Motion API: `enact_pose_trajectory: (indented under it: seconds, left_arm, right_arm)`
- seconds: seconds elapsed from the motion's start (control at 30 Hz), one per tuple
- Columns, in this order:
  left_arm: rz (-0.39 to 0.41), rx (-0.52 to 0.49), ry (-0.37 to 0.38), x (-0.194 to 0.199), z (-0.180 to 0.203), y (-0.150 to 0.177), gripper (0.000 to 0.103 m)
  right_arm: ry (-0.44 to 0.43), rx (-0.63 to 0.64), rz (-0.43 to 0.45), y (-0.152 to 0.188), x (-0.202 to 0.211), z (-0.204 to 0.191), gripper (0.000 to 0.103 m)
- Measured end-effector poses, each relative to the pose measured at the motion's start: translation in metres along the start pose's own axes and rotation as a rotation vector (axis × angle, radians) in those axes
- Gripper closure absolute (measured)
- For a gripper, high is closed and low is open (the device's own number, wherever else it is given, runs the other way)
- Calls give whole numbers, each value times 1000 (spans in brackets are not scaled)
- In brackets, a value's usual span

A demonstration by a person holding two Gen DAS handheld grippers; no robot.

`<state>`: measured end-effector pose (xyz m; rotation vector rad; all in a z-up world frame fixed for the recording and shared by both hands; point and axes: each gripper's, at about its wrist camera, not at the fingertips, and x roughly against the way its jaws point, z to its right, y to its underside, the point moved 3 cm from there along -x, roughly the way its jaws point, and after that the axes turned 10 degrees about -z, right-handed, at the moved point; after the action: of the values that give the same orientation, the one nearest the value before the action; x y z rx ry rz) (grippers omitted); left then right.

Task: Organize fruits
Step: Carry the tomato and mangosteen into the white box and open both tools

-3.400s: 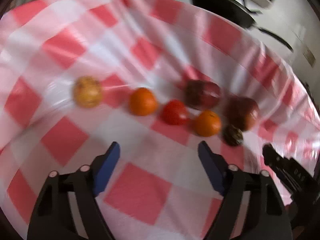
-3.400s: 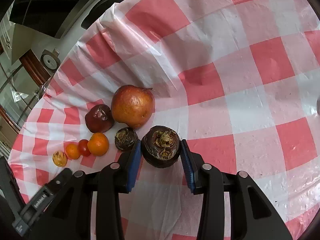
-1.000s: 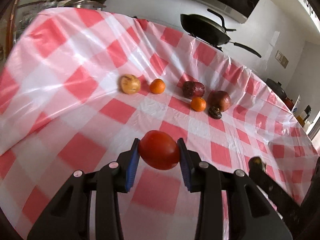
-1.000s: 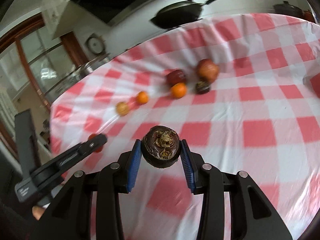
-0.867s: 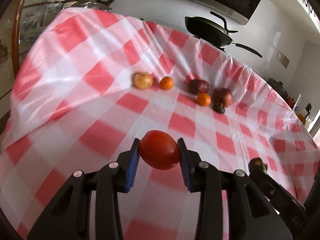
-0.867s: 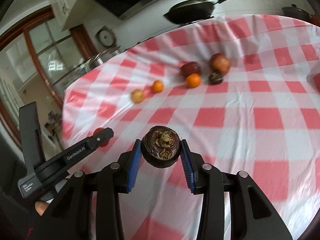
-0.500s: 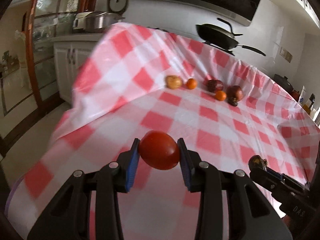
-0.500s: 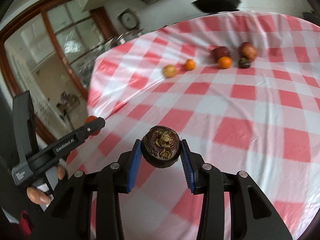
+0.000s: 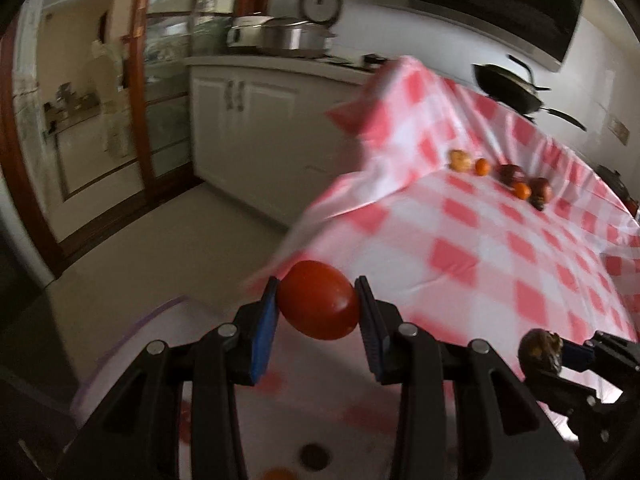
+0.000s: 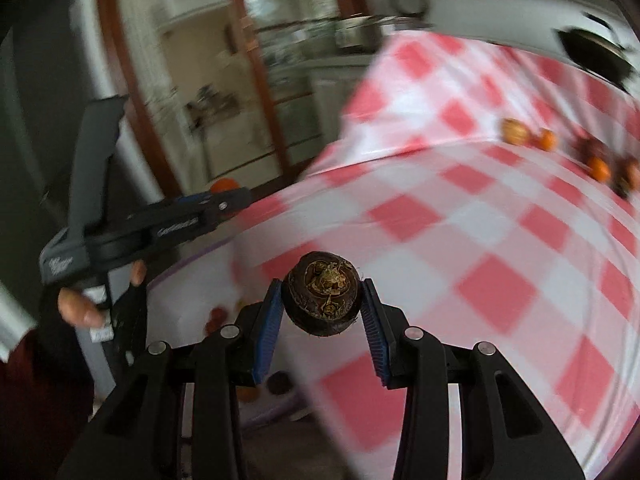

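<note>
My left gripper [image 9: 317, 323] is shut on a red tomato [image 9: 318, 306], held off the near corner of the table with its red-and-white checked cloth [image 9: 480, 248]. My right gripper [image 10: 320, 311] is shut on a dark brown round fruit [image 10: 322, 293] with a dried crown; the same fruit [image 9: 541, 351] shows at the right of the left wrist view. Below both grippers lies a white container with a purple rim [image 9: 132, 334], with a few small fruits [image 9: 314, 457] blurred in it. Several other fruits [image 9: 500, 174] sit in a loose row far back on the cloth.
A person's hand [image 10: 86, 304] holds the left gripper's handle. Beyond the table's left edge is bare floor [image 9: 160, 240], white cabinets [image 9: 240, 120] and a wooden glass door [image 9: 80, 100]. A black pan [image 9: 512, 88] and pots [image 9: 288, 36] stand on the counter behind.
Both grippers have drawn back and swung left, off the near corner of the table, each keeping its fruit. The fruit row now looks far away, and the white container has come into view below.
</note>
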<state>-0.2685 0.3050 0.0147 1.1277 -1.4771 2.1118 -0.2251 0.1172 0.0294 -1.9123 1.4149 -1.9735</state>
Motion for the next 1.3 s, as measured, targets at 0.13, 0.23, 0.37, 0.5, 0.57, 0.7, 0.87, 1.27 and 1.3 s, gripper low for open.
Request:
enact_pose_trajectory:
  seconds: [0.13, 0.23, 0.37, 0.5, 0.57, 0.7, 0.87, 1.27, 1.3]
  left_arm:
    - [-39, 44, -58, 2, -48, 21, 65]
    - [-93, 71, -100, -11, -76, 35, 65]
    - [-215, 100, -166, -44, -104, 54, 65]
    - [-353, 117, -196, -76, -121, 76, 65]
    - [-411, 113, -200, -87, -126, 89, 65]
    - [-492, 109, -192, -102, -135, 109, 65]
    - [-562, 103, -193, -118, -137, 126, 65]
    - [-625, 65, -193, -132, -132, 131, 64]
    - [-625, 64, -196, -132, -131, 132, 64]
  right_arm:
    - [-58, 138, -77, 4, -28, -49, 63]
    - [-82, 241, -162, 12, -58, -82, 63]
    - [-79, 346, -298, 29, -102, -114, 63]
    - [-18, 429, -425, 43, -150, -131, 63]
    - [3, 447, -462, 44, -168, -134, 63]
    - [18, 429, -540, 45, -201, -136, 64]
    - [35, 373, -613, 44, -226, -131, 64]
    - [94, 413, -648, 50, -247, -133, 63]
    - [92, 409, -648, 51, -246, -132, 63]
